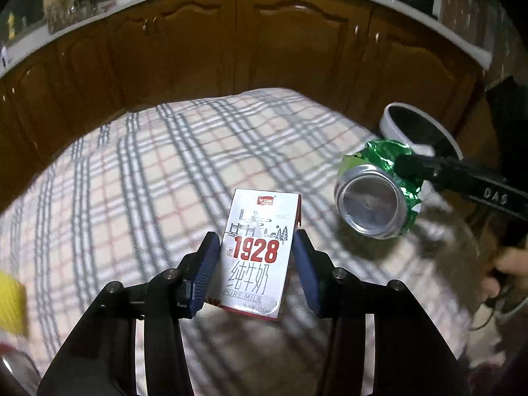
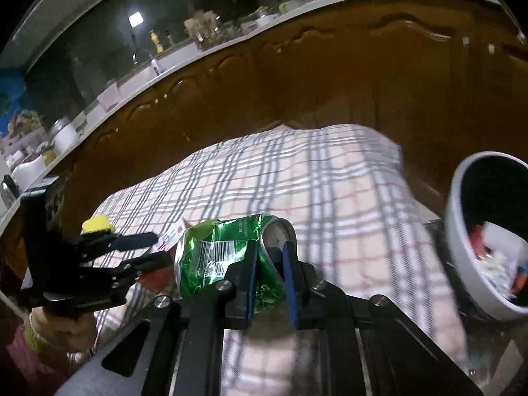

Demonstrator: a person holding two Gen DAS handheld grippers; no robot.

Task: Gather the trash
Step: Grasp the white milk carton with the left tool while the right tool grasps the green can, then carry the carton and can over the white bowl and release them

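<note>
Left wrist: one milk carton [image 1: 255, 254], one can [image 1: 379, 191].

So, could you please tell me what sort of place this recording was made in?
Most likely a home kitchen. A row of brown wooden cabinets runs under a pale countertop crowded with jars and bottles, and in front stands a table under a plaid tablecloth.
</note>
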